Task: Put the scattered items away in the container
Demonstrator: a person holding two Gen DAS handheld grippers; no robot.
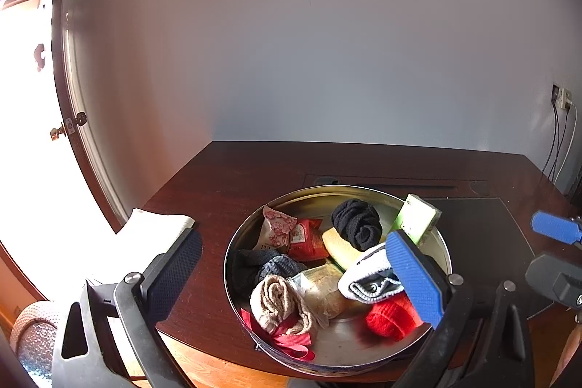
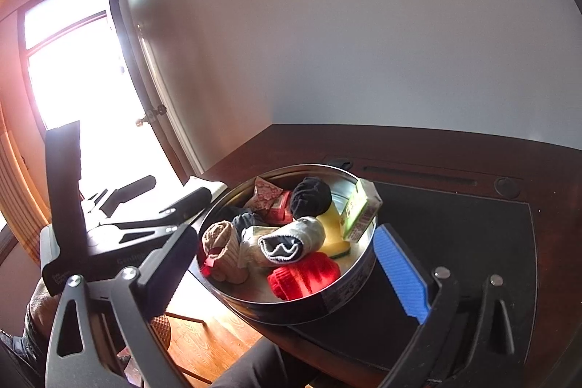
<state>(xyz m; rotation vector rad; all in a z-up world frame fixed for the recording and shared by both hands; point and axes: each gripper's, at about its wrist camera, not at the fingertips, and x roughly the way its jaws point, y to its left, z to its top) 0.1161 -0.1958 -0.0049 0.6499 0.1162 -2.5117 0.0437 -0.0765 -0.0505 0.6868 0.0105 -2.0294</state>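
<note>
A round metal tin (image 1: pixel 232 242) (image 2: pixel 291 311) stands at the near edge of the dark wooden table. Inside lie a black sock roll (image 1: pixel 358 219), a beige sock roll (image 1: pixel 276 300), a red sock (image 1: pixel 391 317), a white and grey sock (image 1: pixel 367 279), a yellow sponge (image 1: pixel 338 244), a green box (image 1: pixel 418 217) and a red packet (image 1: pixel 307 239). My left gripper (image 1: pixel 294 270) hangs open just above and before the tin, nothing between its fingers. My right gripper (image 2: pixel 285 270) is open too, its fingers either side of the tin and apart from it.
A black mat (image 2: pixel 454 235) covers the table to the right of the tin. Folded white paper (image 1: pixel 156 224) lies at the table's left edge. Cables (image 1: pixel 560 133) run down the wall at the right. A person's leg (image 2: pixel 254 366) and wooden floor show below.
</note>
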